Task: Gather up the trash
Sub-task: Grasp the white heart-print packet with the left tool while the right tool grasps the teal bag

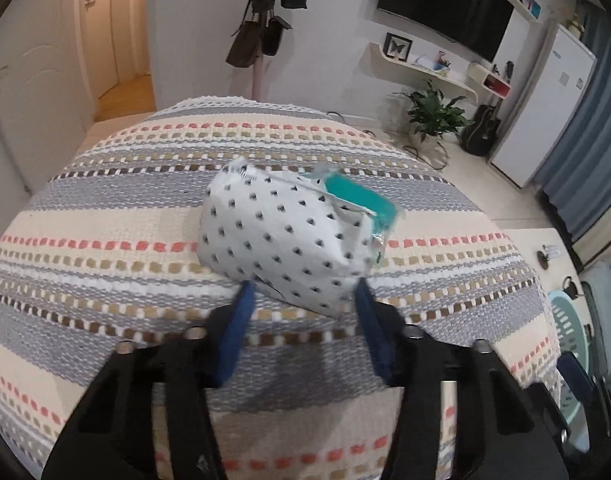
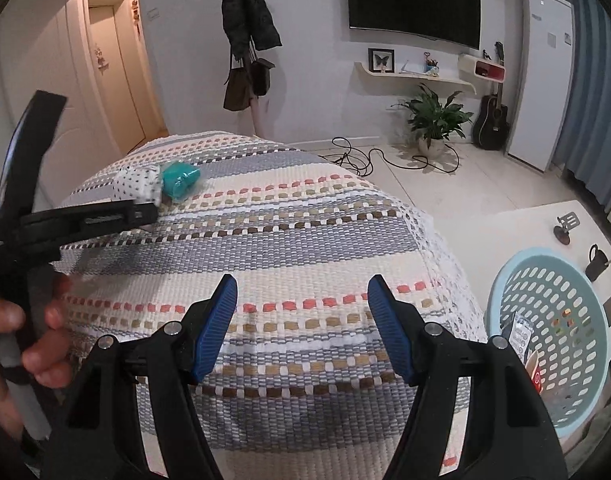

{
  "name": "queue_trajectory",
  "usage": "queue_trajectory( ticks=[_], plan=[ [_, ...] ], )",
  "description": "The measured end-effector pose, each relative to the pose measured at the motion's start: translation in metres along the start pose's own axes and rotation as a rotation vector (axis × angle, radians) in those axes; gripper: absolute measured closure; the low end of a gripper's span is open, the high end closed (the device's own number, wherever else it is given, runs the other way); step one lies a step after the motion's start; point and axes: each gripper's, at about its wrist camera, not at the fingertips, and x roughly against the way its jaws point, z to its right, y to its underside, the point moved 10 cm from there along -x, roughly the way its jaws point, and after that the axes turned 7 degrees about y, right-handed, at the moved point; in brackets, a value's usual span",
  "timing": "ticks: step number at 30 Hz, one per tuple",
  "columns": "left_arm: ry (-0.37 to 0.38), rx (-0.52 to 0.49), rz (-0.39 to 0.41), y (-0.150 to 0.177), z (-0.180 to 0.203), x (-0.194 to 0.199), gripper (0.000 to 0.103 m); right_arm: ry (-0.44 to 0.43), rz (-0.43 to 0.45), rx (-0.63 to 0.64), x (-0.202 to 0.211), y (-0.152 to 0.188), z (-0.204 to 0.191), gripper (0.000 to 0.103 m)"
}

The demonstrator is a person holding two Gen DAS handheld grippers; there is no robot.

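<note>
A crumpled white packet with black dots [image 1: 281, 236] and a teal wrapper [image 1: 361, 196] tucked in its far end lies on the striped woven bedspread [image 1: 145, 200]. My left gripper [image 1: 304, 286] has its blue pads against both sides of the packet's near corner, shut on it. In the right wrist view the same packet [image 2: 139, 186] sits far left, with the left gripper [image 2: 145, 210] reaching onto it and a hand [image 2: 25, 340] holding its handle. My right gripper [image 2: 301, 292] stands open above the bedspread [image 2: 305, 220], nothing between its fingers.
A pale blue perforated basket [image 2: 501, 280] with a few wrappers inside stands on the floor right of the bed, also seen as a basket [image 1: 565, 320] at the left view's right edge. Cables [image 2: 369, 160], a potted plant [image 2: 435, 120] and a guitar lie beyond.
</note>
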Motion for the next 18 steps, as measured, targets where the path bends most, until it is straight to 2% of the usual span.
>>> queue_trajectory(
  ticks=[2,5,8,11,12,14,18],
  plan=[
    [0.037,0.010,-0.005,0.005,-0.008,0.004,0.077,-0.001,-0.003,0.003,0.000,0.000,0.000,0.039],
    [0.085,0.027,-0.017,0.012,-0.020,0.011,0.091,-0.005,-0.008,0.007,-0.001,0.001,-0.001,0.039],
    [0.093,0.023,-0.022,0.019,-0.034,0.019,0.096,-0.011,-0.006,0.013,-0.001,0.000,-0.001,0.039],
    [0.099,0.006,-0.043,0.026,-0.045,0.025,0.096,-0.022,-0.008,0.029,0.000,0.002,-0.007,0.039],
    [0.095,0.004,-0.044,0.029,-0.049,0.029,0.093,-0.021,-0.010,0.034,-0.001,0.002,-0.008,0.039],
    [0.117,-0.003,-0.037,0.027,-0.051,0.035,0.063,-0.014,-0.012,0.041,-0.001,0.003,-0.009,0.039],
    [0.192,-0.005,0.004,0.012,-0.038,0.045,0.039,-0.008,-0.010,0.042,-0.001,0.002,-0.008,0.039]
  ],
)
